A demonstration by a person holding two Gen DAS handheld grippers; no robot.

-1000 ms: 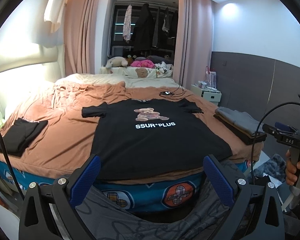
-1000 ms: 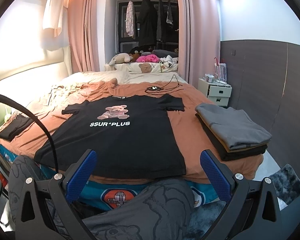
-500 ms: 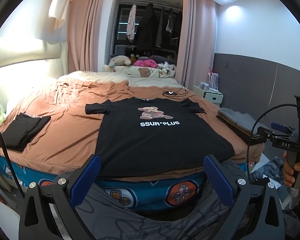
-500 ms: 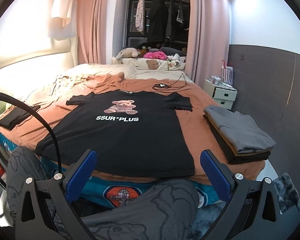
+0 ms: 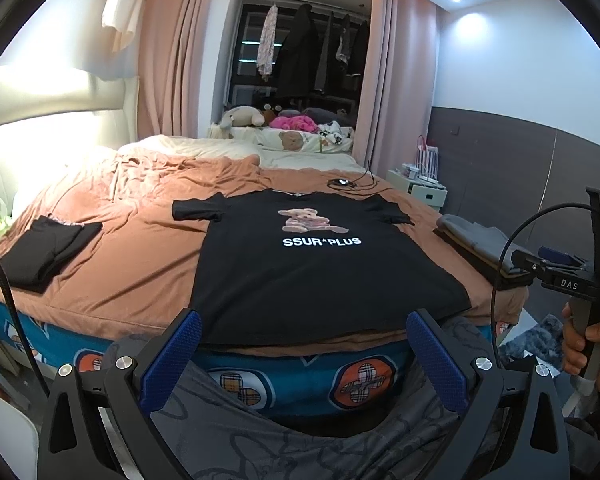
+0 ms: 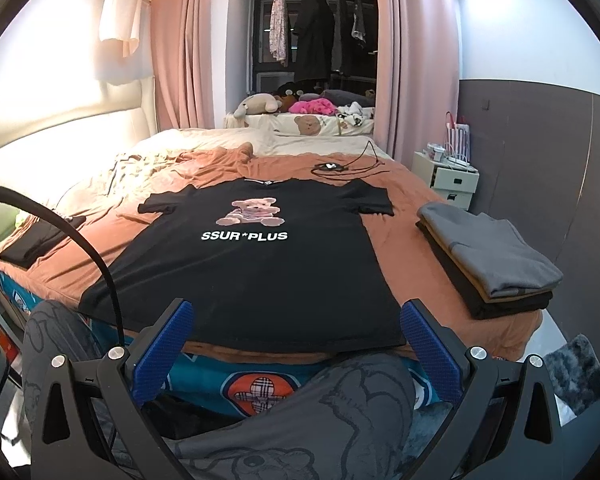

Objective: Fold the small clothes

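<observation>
A black T-shirt (image 6: 256, 272) printed with a teddy bear and the words SSUR*PLUS lies spread flat, front up, on the brown bedspread (image 6: 404, 240), its hem at the near edge of the bed and its collar pointing away toward the cream pillows. Both short sleeves are laid out to the sides, and the cloth shows almost no wrinkles. It looks like thin, light jersey: soft and limp, likely to sag and drag unless lifted at two points at once, and apt to slide a little on the smooth spread. The hem corners nearest the grippers, or a shoulder seam paired with the hem on the same side, seem the soundest places to pinch for a first lengthwise fold. To the shirt's right sits a stack of folded clothes (image 6: 488, 264), grey on top; to its left, well apart, lies a folded black garment (image 5: 40, 252); beyond the collar a black cable (image 6: 340, 166) trails over the spread. The left gripper (image 5: 302, 354) and right gripper (image 6: 296, 344) both hang short of the hem with jaws spread wide, holding nothing, above the person's grey patterned trousers (image 6: 300, 420).
</observation>
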